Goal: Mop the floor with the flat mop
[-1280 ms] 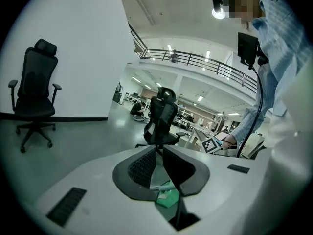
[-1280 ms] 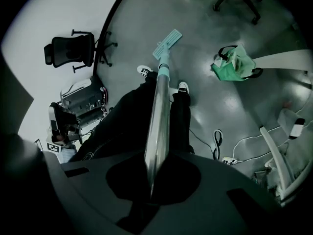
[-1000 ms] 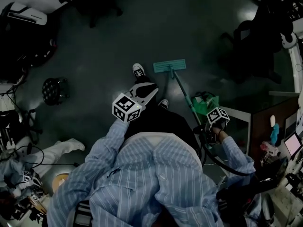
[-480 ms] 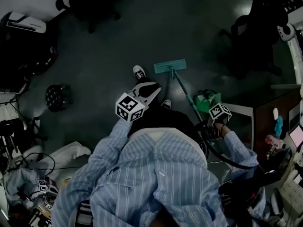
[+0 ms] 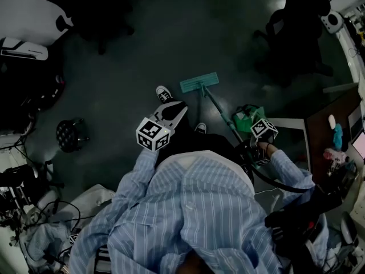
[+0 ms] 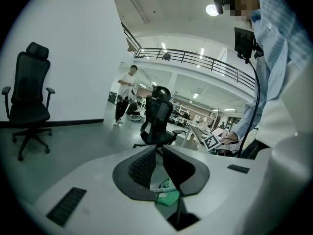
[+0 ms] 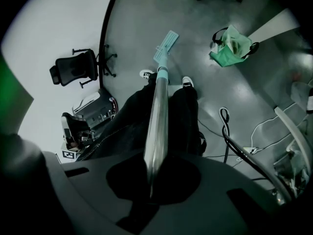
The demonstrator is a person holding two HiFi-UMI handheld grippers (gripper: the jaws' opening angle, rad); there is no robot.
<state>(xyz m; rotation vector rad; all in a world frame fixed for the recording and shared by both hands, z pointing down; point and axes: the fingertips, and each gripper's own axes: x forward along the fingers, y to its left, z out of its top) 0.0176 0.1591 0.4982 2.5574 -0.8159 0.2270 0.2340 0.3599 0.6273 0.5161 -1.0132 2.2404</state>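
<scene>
Right claw (image 7: 150, 177) pinches the upper end of the mop handle (image 7: 157, 116), low by your right hip. That is probably so you can push and steer one-handed. The handle slants forward and down to the mop head (image 5: 199, 83), which lies flat on the floor (image 5: 131, 50) near your forward shoe (image 5: 164, 93). Left claw (image 6: 158, 153) is held out in front, jaws nearly pressed together with only a slit between them. It holds nothing and is likely idle. Mop: silvery shaft, teal collar, teal rectangular pad.
</scene>
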